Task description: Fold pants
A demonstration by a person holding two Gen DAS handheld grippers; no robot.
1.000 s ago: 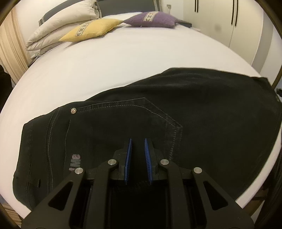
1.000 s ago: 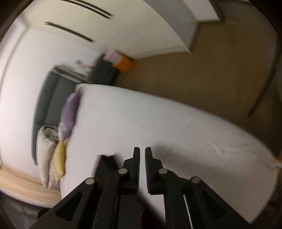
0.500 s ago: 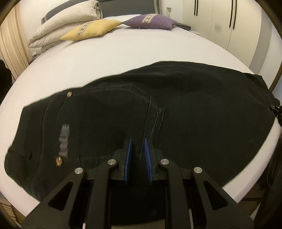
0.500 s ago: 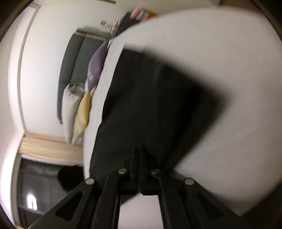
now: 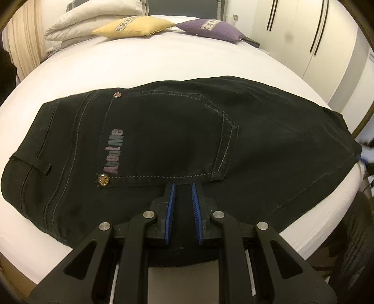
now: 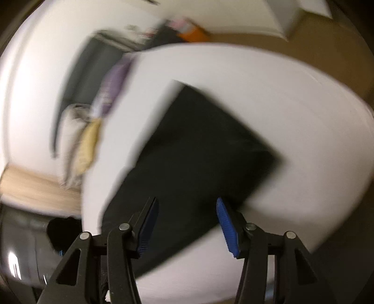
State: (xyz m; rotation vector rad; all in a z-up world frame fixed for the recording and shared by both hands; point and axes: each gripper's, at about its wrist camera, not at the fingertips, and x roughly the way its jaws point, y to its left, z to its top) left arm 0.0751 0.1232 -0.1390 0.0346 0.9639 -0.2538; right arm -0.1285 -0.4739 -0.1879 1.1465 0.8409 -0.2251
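Black jeans (image 5: 177,145) lie flat across the white bed (image 5: 163,60), back pocket up, waistband to the left. My left gripper (image 5: 183,187) sits over their near edge with its jaws a narrow gap apart and dark fabric between the blue pads; whether it pinches the cloth is unclear. In the blurred right wrist view the jeans (image 6: 198,149) show as a folded dark rectangle. My right gripper (image 6: 187,203) is open wide above their near end and holds nothing.
A yellow cushion (image 5: 133,25), a purple cushion (image 5: 210,29) and white pillows (image 5: 93,16) lie at the head of the bed. White wardrobe doors (image 5: 315,35) stand at the right. Brown floor (image 6: 327,46) lies beyond the bed.
My right gripper has opened wide after being shut over the jeans half a second ago. The left view has shifted, so the pocket and waistband now sit further up and right.
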